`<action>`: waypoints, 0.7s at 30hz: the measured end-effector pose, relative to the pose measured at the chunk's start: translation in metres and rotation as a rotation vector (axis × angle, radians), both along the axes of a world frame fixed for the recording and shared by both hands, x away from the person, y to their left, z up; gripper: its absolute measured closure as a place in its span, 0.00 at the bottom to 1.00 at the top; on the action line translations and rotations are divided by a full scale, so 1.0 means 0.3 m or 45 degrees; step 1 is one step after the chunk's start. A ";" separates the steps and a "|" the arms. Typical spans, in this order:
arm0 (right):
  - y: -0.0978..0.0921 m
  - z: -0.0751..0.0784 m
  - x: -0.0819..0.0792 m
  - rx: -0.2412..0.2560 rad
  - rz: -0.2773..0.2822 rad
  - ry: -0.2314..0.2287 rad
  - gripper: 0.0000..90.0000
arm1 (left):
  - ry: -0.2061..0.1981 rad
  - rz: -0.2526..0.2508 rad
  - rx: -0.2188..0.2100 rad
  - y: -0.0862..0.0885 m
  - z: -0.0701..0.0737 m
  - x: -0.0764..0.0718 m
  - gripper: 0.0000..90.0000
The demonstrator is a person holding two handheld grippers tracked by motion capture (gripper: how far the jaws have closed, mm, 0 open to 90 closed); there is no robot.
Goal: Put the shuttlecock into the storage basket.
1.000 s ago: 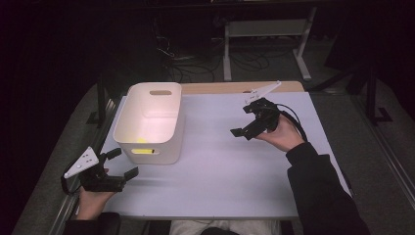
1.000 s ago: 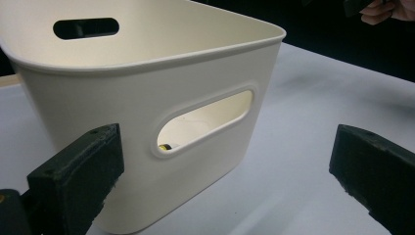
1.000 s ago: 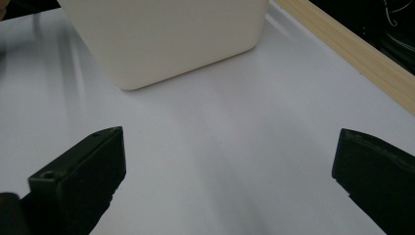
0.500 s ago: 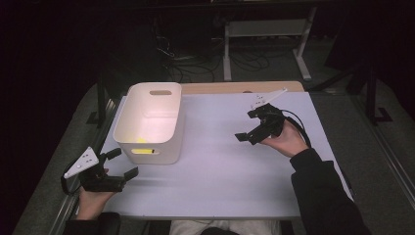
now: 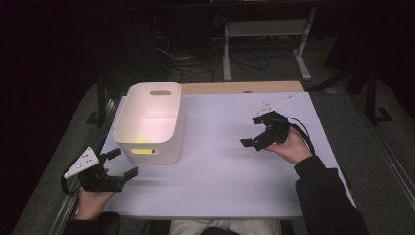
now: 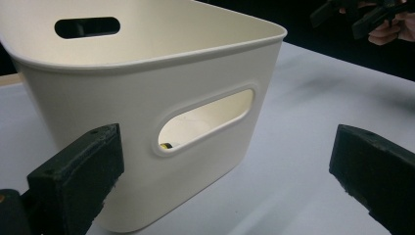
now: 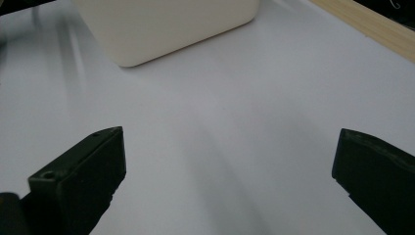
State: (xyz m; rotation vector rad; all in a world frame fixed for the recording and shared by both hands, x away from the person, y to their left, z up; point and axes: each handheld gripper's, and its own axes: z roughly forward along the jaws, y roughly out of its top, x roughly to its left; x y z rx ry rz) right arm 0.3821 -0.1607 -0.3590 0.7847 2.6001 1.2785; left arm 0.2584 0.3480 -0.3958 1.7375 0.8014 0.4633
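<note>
- A white bin (image 5: 149,122) sits on the left part of the table (image 5: 220,161).
- The bin stands upright, and its open top faces up.
- A small yellow thing (image 5: 141,141) lies on the bottom of the bin, near the front wall.
- In the left gripper view, a bit of the yellow thing peeks through the handle hole (image 6: 205,120) in the bin's side.
- The left gripper (image 5: 117,164) is near the front left corner of the table, just in front of the bin.
- It points at the bin but does not touch it.
- Its jaws are wide apart and hold nothing.
- The right gripper (image 5: 253,132) is over the right part of the table, well apart from the bin.
- Its jaws are wide apart too, with nothing between them.
- In the right gripper view, bare table lies under the jaws, and a corner of the bin is farther off.
- A wooden edge (image 5: 235,87) runs along the far side of the table.
</note>
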 end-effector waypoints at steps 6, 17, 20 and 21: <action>-0.012 -0.023 -0.012 0.002 -0.004 0.015 0.00 | 0.000 0.001 0.000 0.000 0.000 0.000 0.00; -0.048 -0.068 -0.042 0.009 -0.015 0.040 0.00 | -0.001 0.003 0.002 0.001 0.000 -0.001 0.00; -0.059 -0.077 -0.049 0.011 -0.022 0.048 0.00 | 0.000 0.004 0.000 0.001 0.000 -0.001 0.00; -0.063 -0.079 -0.051 0.011 -0.024 0.052 0.00 | 0.000 0.004 0.001 0.001 0.000 -0.001 0.00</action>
